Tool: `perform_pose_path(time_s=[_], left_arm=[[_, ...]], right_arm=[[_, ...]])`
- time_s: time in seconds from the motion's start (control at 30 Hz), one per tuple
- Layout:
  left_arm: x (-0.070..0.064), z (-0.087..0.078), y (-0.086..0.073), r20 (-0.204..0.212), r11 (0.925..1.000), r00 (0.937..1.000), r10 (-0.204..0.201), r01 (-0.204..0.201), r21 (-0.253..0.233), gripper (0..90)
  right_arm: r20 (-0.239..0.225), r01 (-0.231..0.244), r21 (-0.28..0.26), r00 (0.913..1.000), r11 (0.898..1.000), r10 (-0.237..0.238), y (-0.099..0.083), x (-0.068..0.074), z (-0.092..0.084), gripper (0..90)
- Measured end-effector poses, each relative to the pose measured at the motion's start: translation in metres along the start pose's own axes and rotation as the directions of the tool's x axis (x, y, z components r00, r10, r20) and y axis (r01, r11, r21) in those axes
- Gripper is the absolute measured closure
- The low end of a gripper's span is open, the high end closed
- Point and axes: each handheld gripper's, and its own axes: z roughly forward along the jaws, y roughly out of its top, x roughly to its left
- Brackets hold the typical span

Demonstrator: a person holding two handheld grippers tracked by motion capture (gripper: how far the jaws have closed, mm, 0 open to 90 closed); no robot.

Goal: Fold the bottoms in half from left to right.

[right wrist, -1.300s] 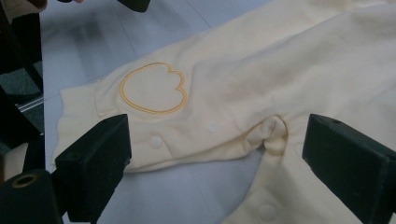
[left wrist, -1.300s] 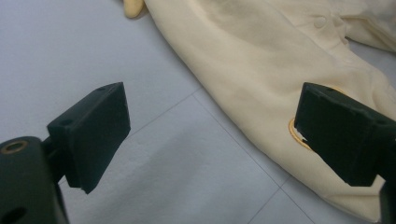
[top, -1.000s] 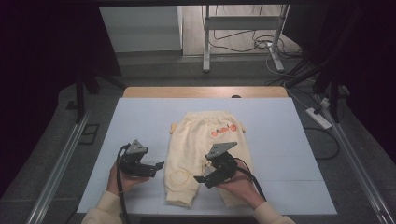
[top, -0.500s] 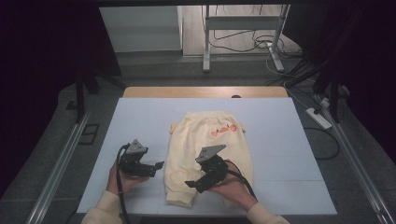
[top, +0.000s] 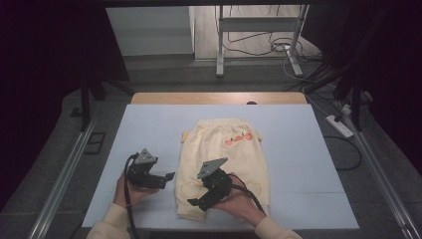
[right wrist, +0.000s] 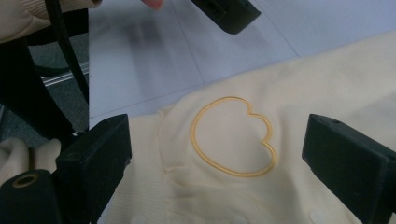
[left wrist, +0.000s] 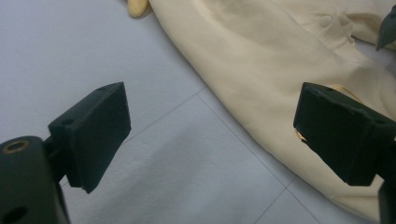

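A cream garment [top: 226,154] with an orange print near its far end lies flat on the pale blue mat [top: 298,164]. My left gripper [top: 166,179] stands open just left of the garment's near edge, over bare mat. In the left gripper view the left gripper [left wrist: 217,126] has the cream garment [left wrist: 261,56] reaching under its right-hand jaw. My right gripper [top: 196,203] hovers open over the garment's near left corner. In the right gripper view, the right gripper [right wrist: 222,154] has its jaws to either side of a yellow heart outline [right wrist: 231,135] stitched on the cloth.
The mat covers a wooden table [top: 219,98]. Behind it stand a metal frame [top: 219,50] and loose cables on the floor. A power strip [top: 339,125] lies to the right. The left gripper's jaw [right wrist: 224,11] and a sleeve show at the top of the right gripper view.
My right gripper has moved left and nearer along the garment to its near left corner. The left gripper has barely shifted.
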Motion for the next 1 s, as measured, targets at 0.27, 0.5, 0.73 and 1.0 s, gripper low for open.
perform_pose_path(time_s=[0.27, 0.5, 0.73, 1.0], left_arm=[[0.000, -0.001, 0.000, -0.003, 1.0000, 1.0000, -0.004, 0.004, -0.004, 10.7], [0.001, -0.001, 0.000, -0.002, 1.0000, 1.0000, -0.005, 0.005, -0.004, 10.7], [0.001, 0.000, 0.000, -0.004, 1.0000, 1.0000, -0.002, 0.002, 0.001, 10.7], [0.001, 0.000, -0.001, -0.009, 1.0000, 1.0000, -0.003, 0.003, 0.002, 10.7]], right_arm=[[-0.032, 0.026, 0.018, 0.9992, 0.999, -0.025, 0.005, 0.007, 0.017, 8.3], [-0.066, 0.057, 0.030, 0.9963, 0.998, -0.055, 0.008, 0.016, 0.027, 13.0], [-0.088, 0.078, 0.065, 0.9935, 0.995, -0.072, 0.007, 0.026, 0.038, 13.1], [-0.092, 0.122, 0.114, 0.9895, 0.986, -0.111, 0.003, 0.038, 0.047, 13.3]])
